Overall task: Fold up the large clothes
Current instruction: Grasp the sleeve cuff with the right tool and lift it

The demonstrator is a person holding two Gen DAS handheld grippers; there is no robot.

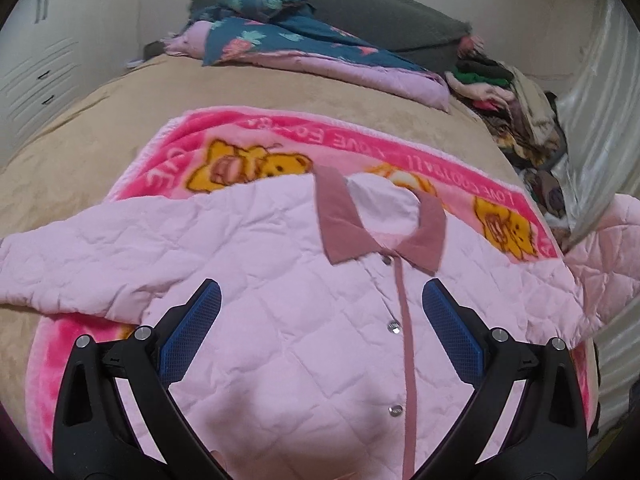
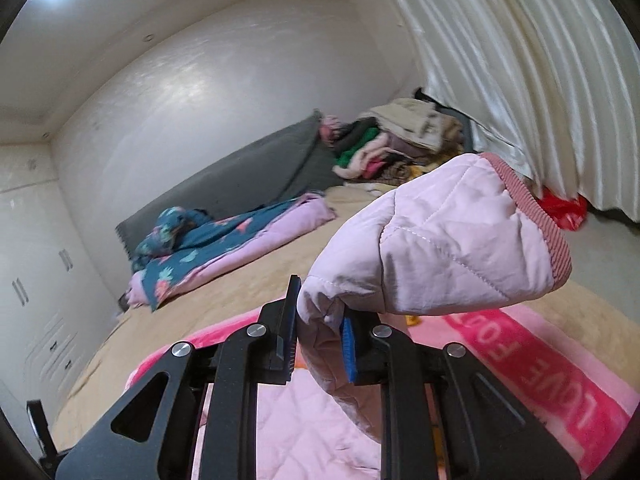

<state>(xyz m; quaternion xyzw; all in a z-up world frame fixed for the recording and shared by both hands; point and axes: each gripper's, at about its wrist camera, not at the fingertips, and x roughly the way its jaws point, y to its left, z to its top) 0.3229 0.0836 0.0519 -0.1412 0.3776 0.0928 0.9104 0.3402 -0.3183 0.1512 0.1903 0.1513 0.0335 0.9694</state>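
Observation:
A pale pink quilted jacket (image 1: 280,280) with a dusty-rose collar and snap buttons lies front-up on a pink bear-print blanket (image 1: 248,140). My left gripper (image 1: 320,296) hovers open above its chest, blue pads wide apart, nothing between them. One sleeve lies out to the left. The other sleeve (image 2: 440,240) is lifted off the bed, its striped cuff up at the right. My right gripper (image 2: 320,320) is shut on that sleeve, the fabric pinched between the blue pads. In the left wrist view this raised sleeve (image 1: 600,240) shows at the right edge.
The blanket rests on a tan bed cover (image 1: 100,120). A teal floral quilt (image 1: 280,40) lies folded at the head by a grey headboard (image 1: 380,8). A heap of clothes (image 2: 392,144) sits at the far corner beside a white curtain (image 2: 520,60). Wardrobe doors (image 2: 36,280) stand left.

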